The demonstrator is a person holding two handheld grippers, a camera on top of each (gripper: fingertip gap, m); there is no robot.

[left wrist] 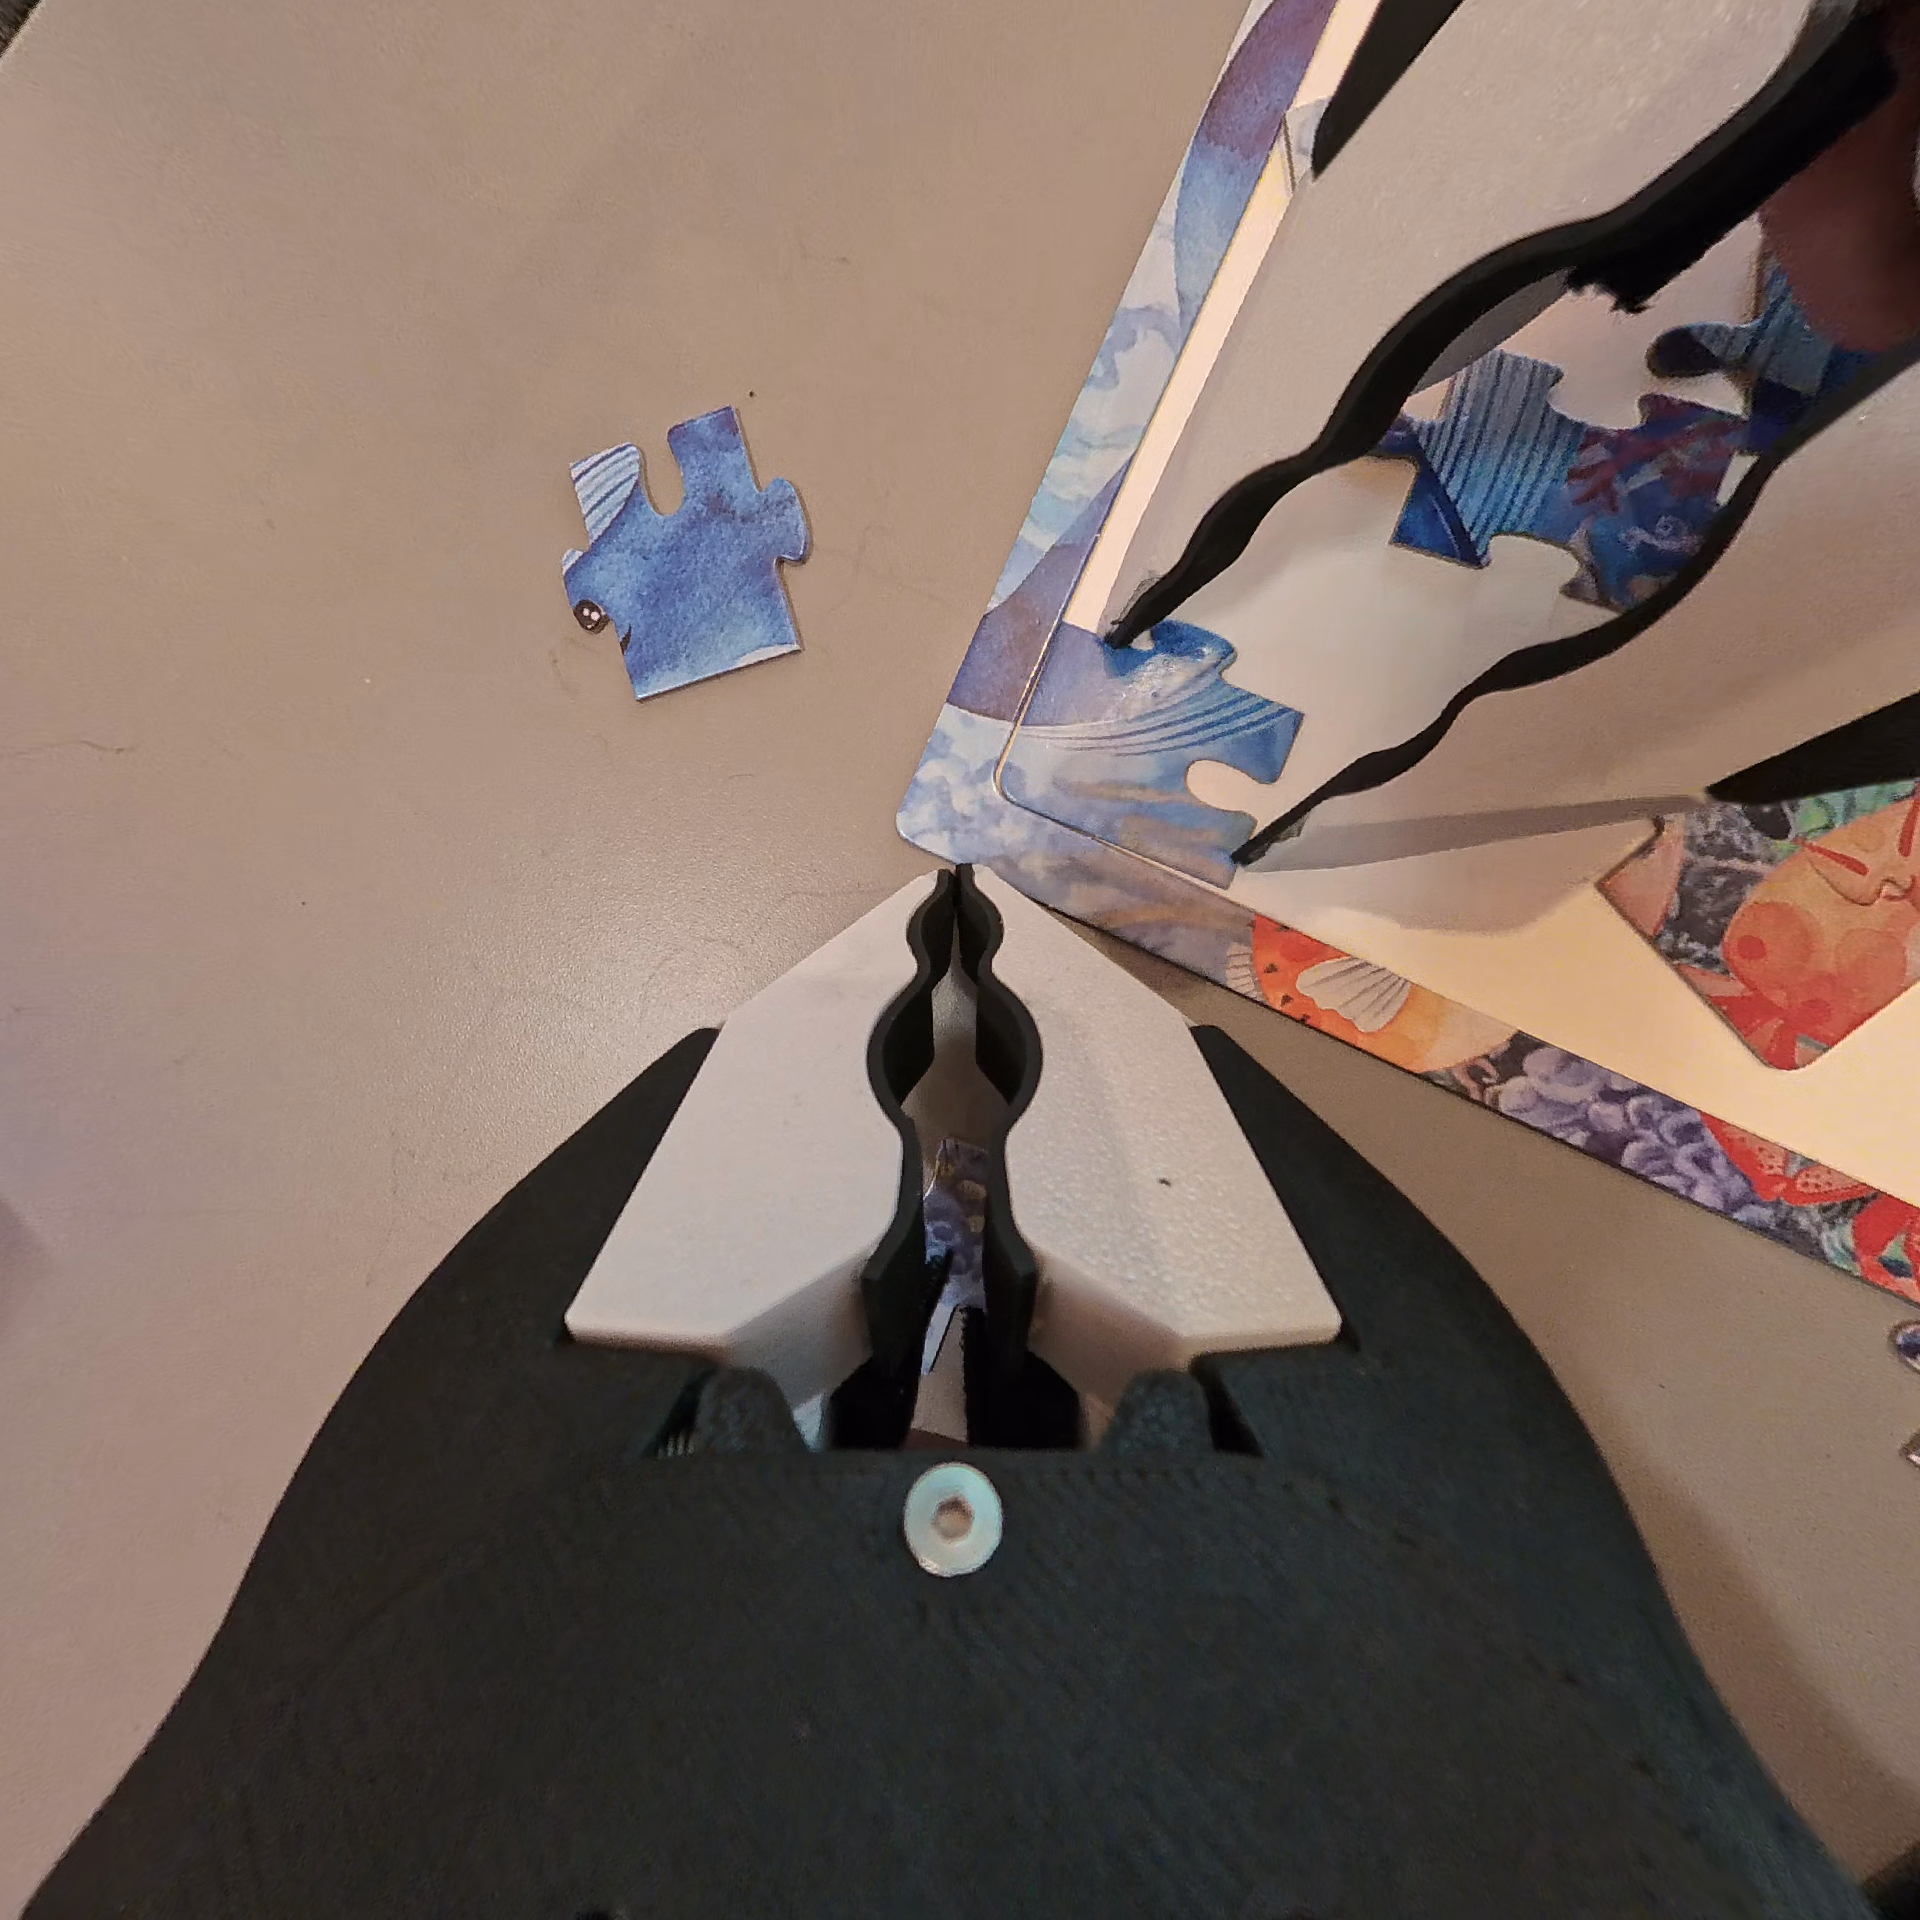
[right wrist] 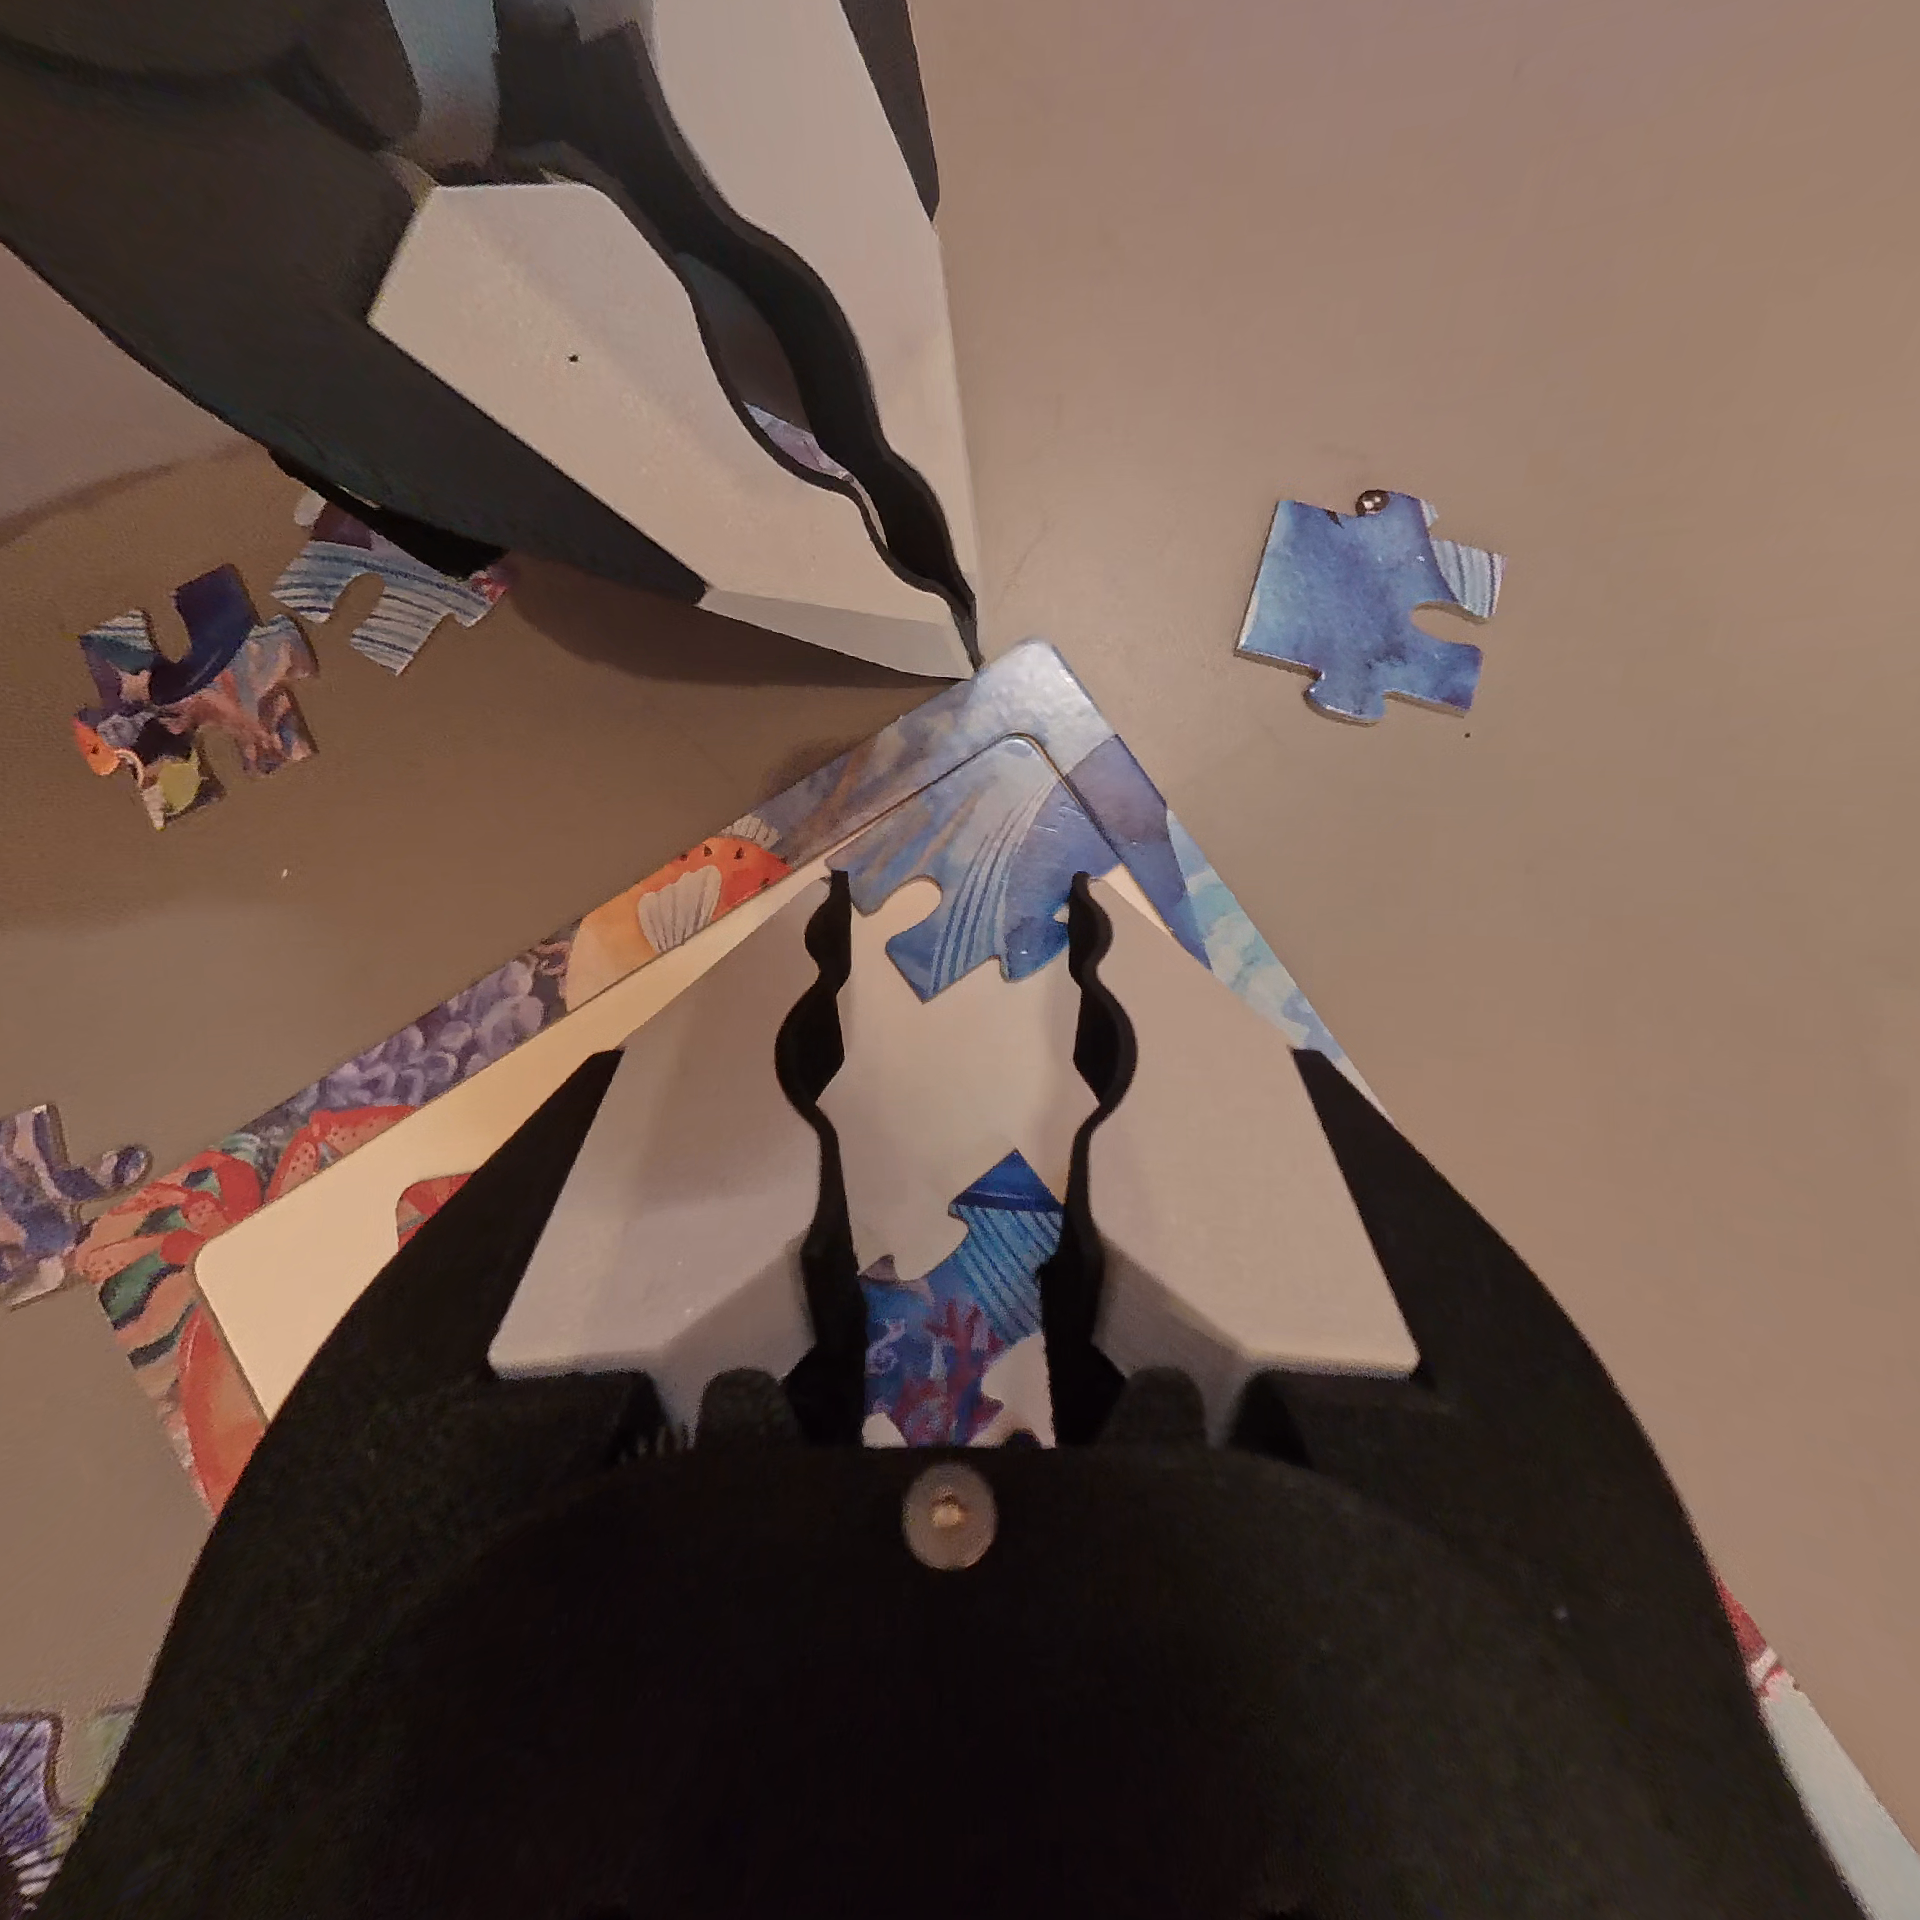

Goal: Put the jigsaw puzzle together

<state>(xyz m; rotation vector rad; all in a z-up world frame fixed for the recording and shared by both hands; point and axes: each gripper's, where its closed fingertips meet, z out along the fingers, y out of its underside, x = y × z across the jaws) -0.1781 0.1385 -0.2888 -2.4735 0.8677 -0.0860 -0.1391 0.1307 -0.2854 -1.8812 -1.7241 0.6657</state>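
The puzzle frame [left wrist: 1091, 436] lies on a beige table, and it also shows in the right wrist view [right wrist: 468, 1049]. A blue corner piece [left wrist: 1132, 738] [right wrist: 987, 831] sits in the frame's corner. My right gripper [right wrist: 958, 883] [left wrist: 1188, 743] is open, with one fingertip at each side of that piece. My left gripper [left wrist: 958, 878] [right wrist: 971, 649] is shut, its tips just outside the frame's corner. A sliver of a purple-blue piece [left wrist: 951, 1184] [right wrist: 805, 447] shows between its fingers. A loose blue piece [left wrist: 691, 561] [right wrist: 1361, 608] lies on the table beyond the corner.
Inside the frame lie joined blue and coral pieces [left wrist: 1496, 468] [right wrist: 977, 1299] and an orange piece [left wrist: 1787, 935]. Loose pieces lie outside the frame's long edge: a multicoloured one [right wrist: 197, 696], a striped one [right wrist: 395, 597] and a purple one [right wrist: 52, 1195]. The left gripper's tips are roughly 5 centimetres from the right gripper's.
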